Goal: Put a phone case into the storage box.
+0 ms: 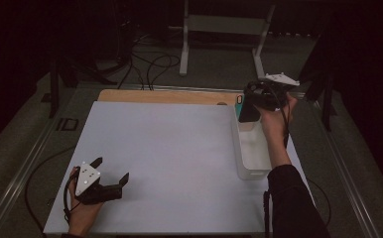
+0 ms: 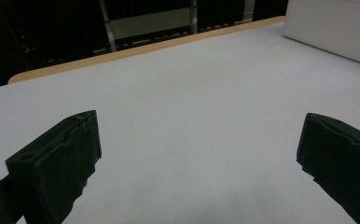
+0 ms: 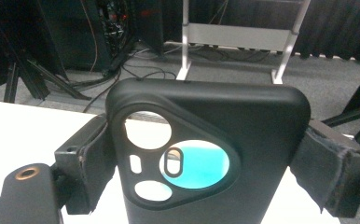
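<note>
Black phone case (image 3: 206, 158) pinched in the right gripper (image 1: 251, 106), up over the far end of the white bin (image 1: 253, 148).
Jaws clamped on both edges of the case, camera cutouts facing out, teal showing through; left gripper (image 1: 111, 174) low over the white mat (image 1: 169, 148), jaws spread wide, holding nothing.

Black phone case (image 3: 206, 158) with teal showing through; white bin (image 1: 253, 148).

Pretty dim room, dark curtains or walls all round. Grey carpet floor (image 1: 214, 69) with black cables (image 1: 150, 64) snaking over it, a white metal stand (image 1: 224, 25) at the back, and a white worktop (image 1: 169, 148) with a wooden strip (image 1: 164, 96) showing along its far edge
</note>
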